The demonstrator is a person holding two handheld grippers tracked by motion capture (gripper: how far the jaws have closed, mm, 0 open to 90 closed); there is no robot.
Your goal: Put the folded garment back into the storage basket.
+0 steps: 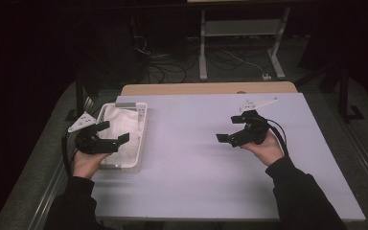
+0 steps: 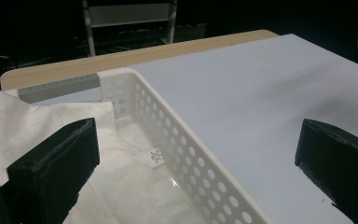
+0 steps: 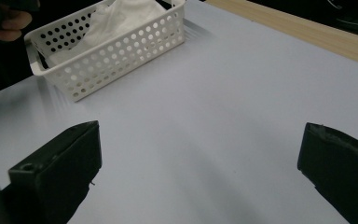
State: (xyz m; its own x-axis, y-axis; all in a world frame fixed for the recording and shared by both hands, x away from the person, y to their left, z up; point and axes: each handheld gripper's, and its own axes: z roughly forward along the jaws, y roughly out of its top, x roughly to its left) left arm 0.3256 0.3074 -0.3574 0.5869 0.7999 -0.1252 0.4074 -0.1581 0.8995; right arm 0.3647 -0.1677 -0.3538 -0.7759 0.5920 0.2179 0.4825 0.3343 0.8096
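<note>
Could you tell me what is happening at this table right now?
A person holds a two-jaw gripper in each hand over a pale table. The left gripper hovers, jaws wide open, over a white perforated basket holding white cloth. The right gripper, also open and holding nothing, hangs above the bare tabletop well right of the basket.

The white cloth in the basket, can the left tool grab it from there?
Probably yes. The left tool hangs open right over the basket, and nothing covers the white cloth below it.
</note>
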